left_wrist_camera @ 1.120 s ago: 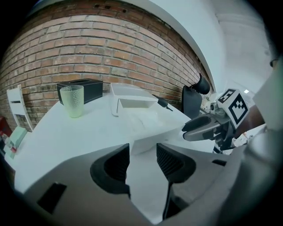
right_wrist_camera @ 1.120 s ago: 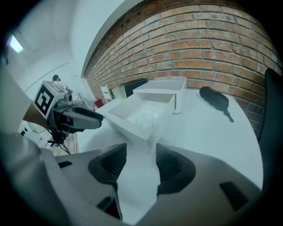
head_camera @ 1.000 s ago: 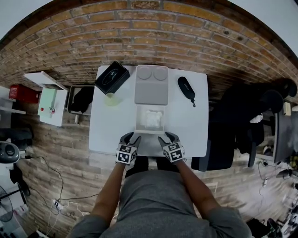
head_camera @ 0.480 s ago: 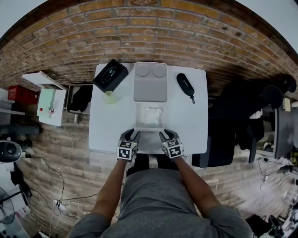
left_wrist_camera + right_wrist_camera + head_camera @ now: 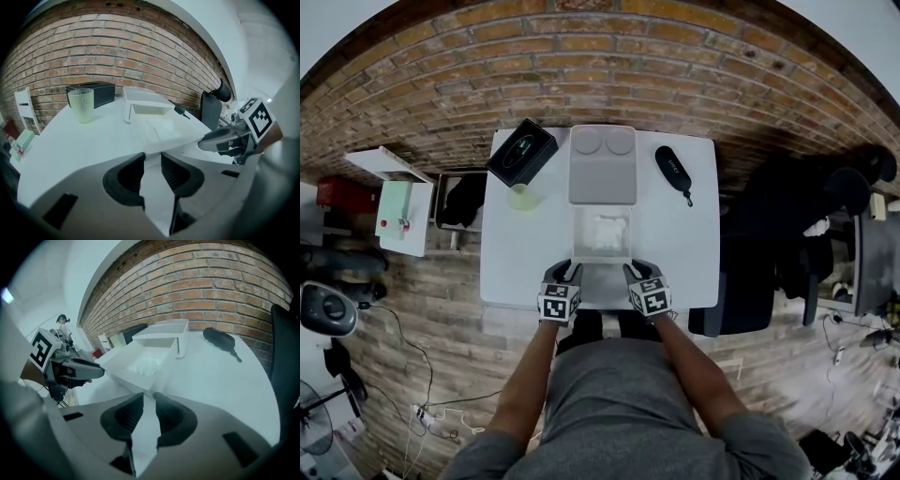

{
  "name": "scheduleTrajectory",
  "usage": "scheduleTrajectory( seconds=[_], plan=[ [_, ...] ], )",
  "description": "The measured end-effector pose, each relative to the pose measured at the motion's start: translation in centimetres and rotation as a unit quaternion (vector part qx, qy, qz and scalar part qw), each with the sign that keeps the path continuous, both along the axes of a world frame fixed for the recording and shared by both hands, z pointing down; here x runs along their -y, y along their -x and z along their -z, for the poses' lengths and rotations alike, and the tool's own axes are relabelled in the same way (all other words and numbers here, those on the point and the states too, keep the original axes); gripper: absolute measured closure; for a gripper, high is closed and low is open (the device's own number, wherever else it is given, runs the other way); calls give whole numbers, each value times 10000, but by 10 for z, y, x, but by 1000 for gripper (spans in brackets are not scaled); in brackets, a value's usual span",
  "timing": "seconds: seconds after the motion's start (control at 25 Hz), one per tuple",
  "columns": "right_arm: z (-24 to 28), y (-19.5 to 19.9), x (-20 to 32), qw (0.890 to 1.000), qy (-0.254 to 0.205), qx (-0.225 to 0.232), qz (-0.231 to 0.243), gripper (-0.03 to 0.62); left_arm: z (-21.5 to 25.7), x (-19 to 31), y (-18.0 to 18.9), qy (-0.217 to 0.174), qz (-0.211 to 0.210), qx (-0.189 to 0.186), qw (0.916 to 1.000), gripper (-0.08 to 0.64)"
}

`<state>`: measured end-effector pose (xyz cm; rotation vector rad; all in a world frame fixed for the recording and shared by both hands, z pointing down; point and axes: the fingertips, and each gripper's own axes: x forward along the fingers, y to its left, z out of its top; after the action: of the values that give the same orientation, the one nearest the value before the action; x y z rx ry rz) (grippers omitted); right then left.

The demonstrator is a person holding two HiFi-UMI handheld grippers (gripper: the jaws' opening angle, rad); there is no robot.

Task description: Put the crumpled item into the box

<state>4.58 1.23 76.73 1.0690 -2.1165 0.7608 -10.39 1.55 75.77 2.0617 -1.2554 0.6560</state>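
The open white box (image 5: pixel 576 246) stands mid-table with the white crumpled item (image 5: pixel 607 232) lying inside it. My left gripper (image 5: pixel 566 273) is at the box's near left corner and my right gripper (image 5: pixel 635 273) at its near right corner. In the left gripper view the jaws (image 5: pixel 152 159) are closing with the box's white near edge (image 5: pixel 161 131) showing in the gap. In the right gripper view the jaws (image 5: pixel 149 401) are also closing, narrower, right at the box's near corner (image 5: pixel 140 380). The crumpled item (image 5: pixel 143 365) shows there too.
The grey lid (image 5: pixel 603 167) lies just behind the box. A black case (image 5: pixel 522 153) and a green cup (image 5: pixel 522 198) stand at the back left, a black pouch (image 5: pixel 675 173) at the back right. A dark chair (image 5: pixel 741 281) stands right of the table.
Both grippers have drawn in to the box's near corners and their jaws have narrowed. The box and the crumpled item have stayed put.
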Motion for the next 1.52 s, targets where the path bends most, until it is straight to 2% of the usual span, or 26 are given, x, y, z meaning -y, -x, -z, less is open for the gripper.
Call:
scheduleTrajectory(
  seconds=[0.4, 0.64, 0.92, 1.52],
  plan=[
    [8, -2, 7, 10000, -50, -79, -29, 511, 8, 7, -1, -70, 78, -38, 9999, 445],
    [10, 1, 13, 10000, -28, 34, -73, 511, 10, 15, 3, -64, 125, -87, 9999, 447],
    [9, 3, 21, 10000, 10, 49, -73, 511, 10, 23, 4, -12, -86, -46, 10000, 451],
    [7, 1, 32, 9998, 84, 100, -180, 511, 8, 35, 2, 76, -82, -46, 9999, 452]
  ],
)
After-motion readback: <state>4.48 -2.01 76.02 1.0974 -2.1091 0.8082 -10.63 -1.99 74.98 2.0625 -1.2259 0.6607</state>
